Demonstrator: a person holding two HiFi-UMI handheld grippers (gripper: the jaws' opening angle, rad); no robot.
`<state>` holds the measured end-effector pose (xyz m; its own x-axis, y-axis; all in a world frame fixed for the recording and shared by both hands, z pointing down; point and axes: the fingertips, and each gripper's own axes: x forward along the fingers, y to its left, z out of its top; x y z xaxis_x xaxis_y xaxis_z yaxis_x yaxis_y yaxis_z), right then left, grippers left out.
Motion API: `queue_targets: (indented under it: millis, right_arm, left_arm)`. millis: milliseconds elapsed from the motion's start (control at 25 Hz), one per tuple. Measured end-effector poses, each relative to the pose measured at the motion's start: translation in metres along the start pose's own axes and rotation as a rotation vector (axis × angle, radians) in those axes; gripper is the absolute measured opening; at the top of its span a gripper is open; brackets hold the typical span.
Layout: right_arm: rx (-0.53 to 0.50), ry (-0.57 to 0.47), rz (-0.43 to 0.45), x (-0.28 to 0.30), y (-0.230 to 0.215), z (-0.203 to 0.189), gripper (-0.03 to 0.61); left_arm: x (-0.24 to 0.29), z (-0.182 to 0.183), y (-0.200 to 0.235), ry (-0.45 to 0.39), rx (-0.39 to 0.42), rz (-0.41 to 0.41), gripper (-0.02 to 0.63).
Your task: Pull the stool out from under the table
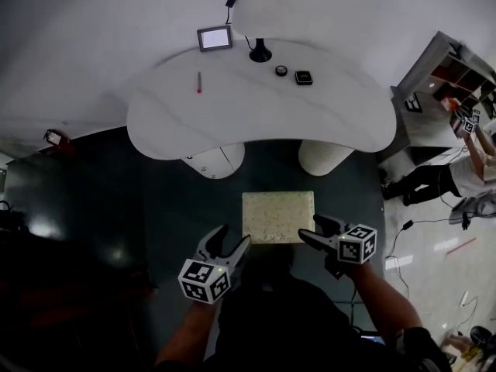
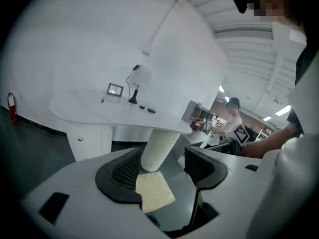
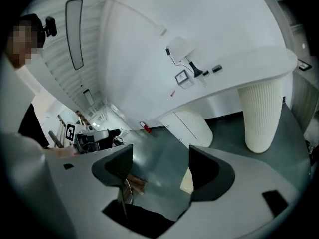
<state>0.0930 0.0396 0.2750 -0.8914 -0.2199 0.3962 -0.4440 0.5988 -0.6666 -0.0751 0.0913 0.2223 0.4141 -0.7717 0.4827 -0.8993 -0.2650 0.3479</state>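
And here we are: the square stool with the pale yellow speckled seat (image 1: pixel 277 217) stands on the dark green floor (image 1: pixel 155 200), clear of the front edge of the white curved counter (image 1: pixel 256 107) and on our side of its two white pedestal legs (image 1: pixel 325 157). Our left gripper (image 1: pixel 232 240) hangs at the seat's near left corner, fingers well apart and gripping nothing. Looking along them, the seat lies low between them, not pinched. Our right gripper (image 1: pixel 314 229) sits at the near right corner, fingers spread just as wide and empty, with only an edge of the seat showing beside one finger. We reckon the pull itself is all but done, since the stool looks fully out. If more room is wanted, both pairs of fingers need to close on that near edge and draw evenly towards us, so the stool doesn't twist. Otherwise, we simply lift away.
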Motion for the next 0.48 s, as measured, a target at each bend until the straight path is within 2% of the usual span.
queue_targets:
  millis: [80,240,480]
  right_arm:
    - [-0.023,-0.038,0.002,-0.005,0.027,0.008,0.299]
    - [-0.143,-0.135,-0.025,-0.014,0.085,0.022,0.299]
    - [-0.267,-0.345,0.042,-0.028,0.213,0.046,0.298]
  left_arm:
    - [-0.024,0.014,-0.008,-0.051,0.012,-0.014,0.278]
    - [-0.077,0.033,-0.018,-0.127,0.084,-0.016,0.251]
    - [-0.147,0.055,-0.031,-0.221,0.202,-0.061,0.191]
